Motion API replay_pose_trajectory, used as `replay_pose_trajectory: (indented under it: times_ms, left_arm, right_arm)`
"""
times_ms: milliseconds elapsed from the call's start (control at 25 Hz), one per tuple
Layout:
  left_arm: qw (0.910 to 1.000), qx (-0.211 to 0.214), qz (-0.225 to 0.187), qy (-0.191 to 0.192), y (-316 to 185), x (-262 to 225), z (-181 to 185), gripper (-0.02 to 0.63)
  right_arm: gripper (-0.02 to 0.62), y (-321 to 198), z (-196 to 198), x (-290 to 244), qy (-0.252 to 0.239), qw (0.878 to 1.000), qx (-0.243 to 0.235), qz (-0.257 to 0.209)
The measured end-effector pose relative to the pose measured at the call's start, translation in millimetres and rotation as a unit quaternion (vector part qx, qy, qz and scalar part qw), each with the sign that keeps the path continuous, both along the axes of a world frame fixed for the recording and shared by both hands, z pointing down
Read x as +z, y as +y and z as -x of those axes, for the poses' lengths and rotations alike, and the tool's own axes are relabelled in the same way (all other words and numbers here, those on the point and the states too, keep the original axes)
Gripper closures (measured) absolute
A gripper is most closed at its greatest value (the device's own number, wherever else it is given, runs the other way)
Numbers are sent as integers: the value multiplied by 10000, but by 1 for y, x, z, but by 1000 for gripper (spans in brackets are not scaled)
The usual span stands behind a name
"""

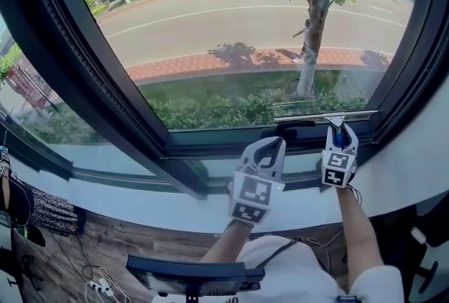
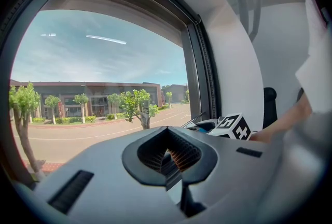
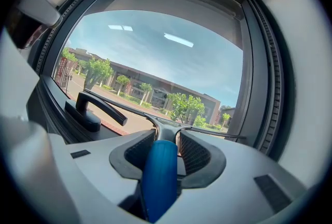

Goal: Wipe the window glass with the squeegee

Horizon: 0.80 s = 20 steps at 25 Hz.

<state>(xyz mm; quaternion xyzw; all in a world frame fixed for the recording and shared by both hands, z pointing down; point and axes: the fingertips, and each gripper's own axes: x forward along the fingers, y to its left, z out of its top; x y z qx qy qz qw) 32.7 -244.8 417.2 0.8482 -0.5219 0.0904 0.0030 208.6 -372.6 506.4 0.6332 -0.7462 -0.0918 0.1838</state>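
The large clear window glass (image 1: 238, 35) in its dark metal frame (image 1: 105, 91) rises ahead of both sets of fingers. The blue-handled squeegee with a thin metal blade (image 1: 324, 117) reaches just beyond the right gripper (image 1: 339, 137), its blade low on the pane by the bottom rail. Those fingers are clamped on the blue handle, so a good stroke probably needs even pressure with the blade flat along its length. The left gripper (image 2: 168, 154), fingers together on nothing beside them, need not help.

The squeegee (image 3: 158, 176) has a smooth, glossy blue plastic handle (its blade rail looks metallic). The window glass (image 1: 245, 28) is clear and shiny, its frame (image 1: 98, 77) matt dark. The right gripper (image 3: 167, 137) is matt grey plastic.
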Motion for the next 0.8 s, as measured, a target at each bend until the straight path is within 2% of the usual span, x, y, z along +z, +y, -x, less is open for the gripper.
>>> replay_pose_trajectory:
  times_ms: [480,640,800]
  left_arm:
    - [9999,0,-115,1,-5,-6,0,604]
    - [9997,-54,-217,34,-7,-24,10,604]
    - [9992,-95,-376,98,-8,-32,17,603]
  right_arm:
    - [446,-1,-3,3,-22,10000,61,13]
    - [446,10,4,-33,-148,9996,-52,-223]
    - [446,28,9,-82,-519,9958,-220,-720]
